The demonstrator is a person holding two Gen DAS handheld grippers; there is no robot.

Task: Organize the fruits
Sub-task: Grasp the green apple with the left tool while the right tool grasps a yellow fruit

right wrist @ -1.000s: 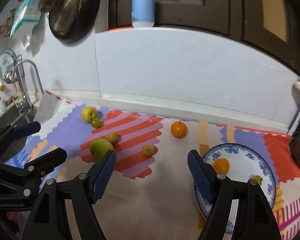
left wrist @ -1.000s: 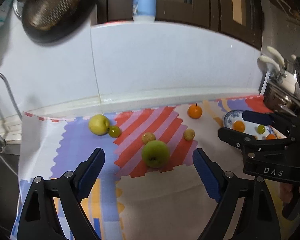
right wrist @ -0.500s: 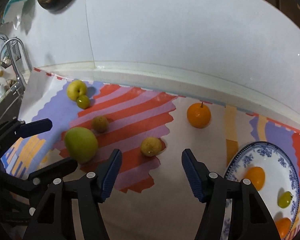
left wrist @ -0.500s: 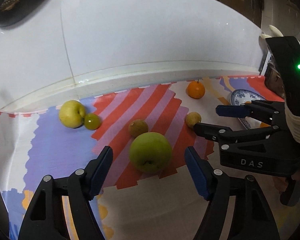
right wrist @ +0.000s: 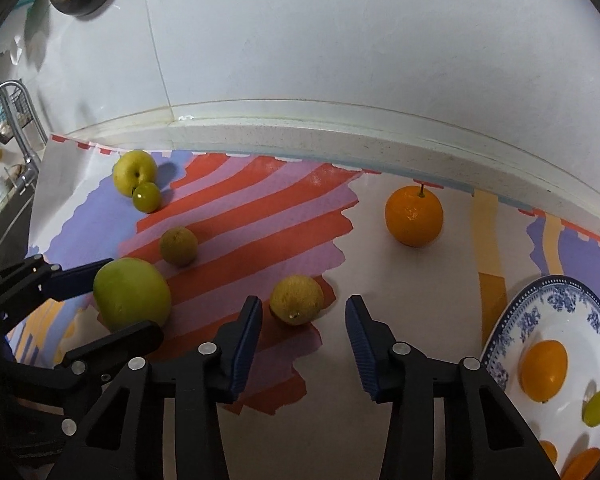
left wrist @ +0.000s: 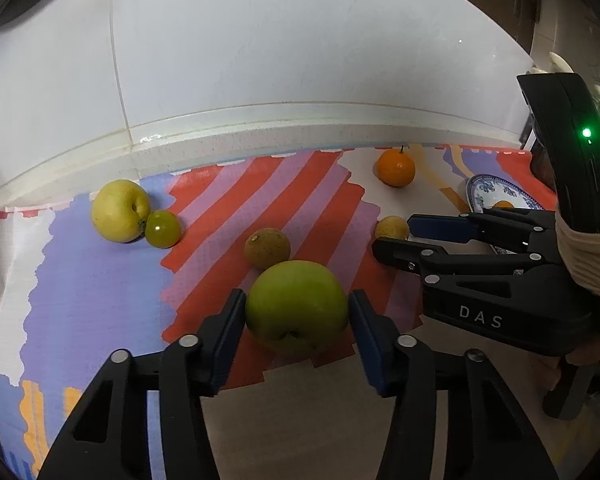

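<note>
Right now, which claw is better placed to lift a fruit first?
Left. The left claw has been closing and brackets the big green apple, pads at its sides. The right claw, also closing, sits short of the small yellow fruit.

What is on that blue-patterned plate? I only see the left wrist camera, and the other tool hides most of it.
Observer: The plate holds a yellow-orange fruit, a small green fruit and orange pieces cut off by the picture's edge.
Operator: Has whatever blocks my view grabbed anything?
Observer: Not yet. The right tool has just been closing with the small yellow fruit between its pads, but a gap shows on each side.
Operator: What lies further left than I can see?
Observer: A faucet stands past the left edge of the mat.
</note>
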